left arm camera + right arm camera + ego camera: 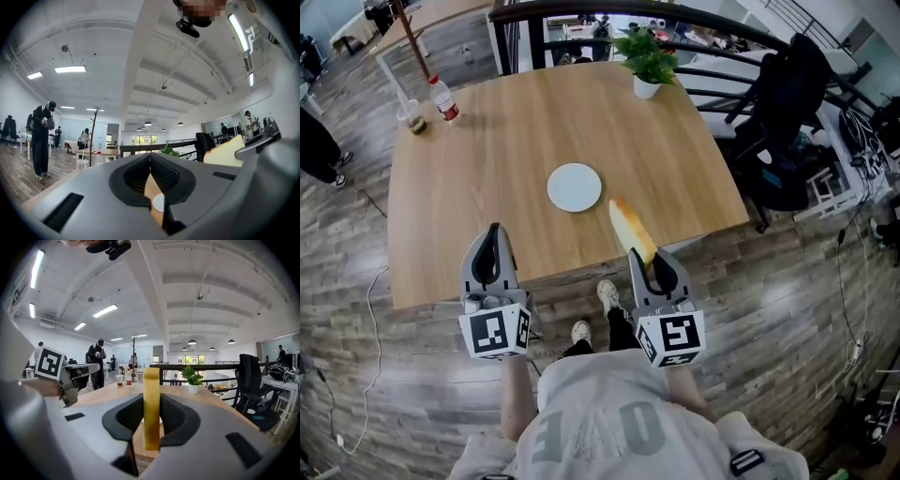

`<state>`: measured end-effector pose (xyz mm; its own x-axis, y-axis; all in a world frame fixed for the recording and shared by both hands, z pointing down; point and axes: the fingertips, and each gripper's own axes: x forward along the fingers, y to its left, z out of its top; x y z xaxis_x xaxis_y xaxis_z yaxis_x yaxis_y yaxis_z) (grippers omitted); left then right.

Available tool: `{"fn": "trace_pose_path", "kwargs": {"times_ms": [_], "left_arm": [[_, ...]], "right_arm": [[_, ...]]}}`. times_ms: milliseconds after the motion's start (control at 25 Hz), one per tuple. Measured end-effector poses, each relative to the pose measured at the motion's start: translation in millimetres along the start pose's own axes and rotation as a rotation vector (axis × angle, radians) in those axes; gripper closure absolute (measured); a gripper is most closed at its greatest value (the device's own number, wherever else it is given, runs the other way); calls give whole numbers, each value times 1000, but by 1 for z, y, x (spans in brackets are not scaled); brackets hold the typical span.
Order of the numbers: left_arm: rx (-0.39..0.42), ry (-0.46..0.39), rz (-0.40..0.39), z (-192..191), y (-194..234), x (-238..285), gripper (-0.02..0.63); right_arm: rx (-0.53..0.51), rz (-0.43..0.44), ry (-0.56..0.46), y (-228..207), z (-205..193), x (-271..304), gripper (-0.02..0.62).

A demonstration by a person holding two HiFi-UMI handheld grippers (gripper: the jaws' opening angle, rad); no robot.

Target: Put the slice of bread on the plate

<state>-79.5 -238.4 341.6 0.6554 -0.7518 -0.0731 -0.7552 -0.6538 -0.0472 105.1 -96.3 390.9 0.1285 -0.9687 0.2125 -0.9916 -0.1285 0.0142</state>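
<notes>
A round white plate (pixel 575 187) lies near the middle of the wooden table (pixel 487 169). The slice of bread (pixel 631 232), pale with a yellow-brown crust, stands on edge over the table's near edge, just to the right of the plate and nearer to me. My right gripper (pixel 652 267) is shut on it. In the right gripper view the bread (pixel 151 408) rises edge-on between the black pads (pixel 127 417). My left gripper (pixel 492 246) hovers at the near edge, left of the plate, shut with nothing in it. Its own view shows the plate (pixel 158 202) below its closed tips.
A potted plant (pixel 647 61) stands at the table's far right. A bottle (pixel 443 98) and a cup (pixel 413 117) sit at the far left corner. An office chair draped with a dark jacket (pixel 787 112) is right of the table. Other people stand in the room (pixel 42 140).
</notes>
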Motion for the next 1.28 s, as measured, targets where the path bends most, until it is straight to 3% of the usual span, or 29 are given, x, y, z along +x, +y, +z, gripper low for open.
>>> {"fn": "trace_pose_path", "kwargs": {"times_ms": [320,560,880,1280], "left_arm": [[33,-9,43,3,-3,55,597],[75,-42,61,24,-18,114,597],[112,-2,68,19,-41,152,597],[116,-20,70,30,-17,174,597]], "right_arm": [[22,65,-13,-36,6,66,503],[22,101,-67,-77,33,108,503],[44,128,-46,-117,27,141,503],[40,100,-70,-115,44,165,503]]}}
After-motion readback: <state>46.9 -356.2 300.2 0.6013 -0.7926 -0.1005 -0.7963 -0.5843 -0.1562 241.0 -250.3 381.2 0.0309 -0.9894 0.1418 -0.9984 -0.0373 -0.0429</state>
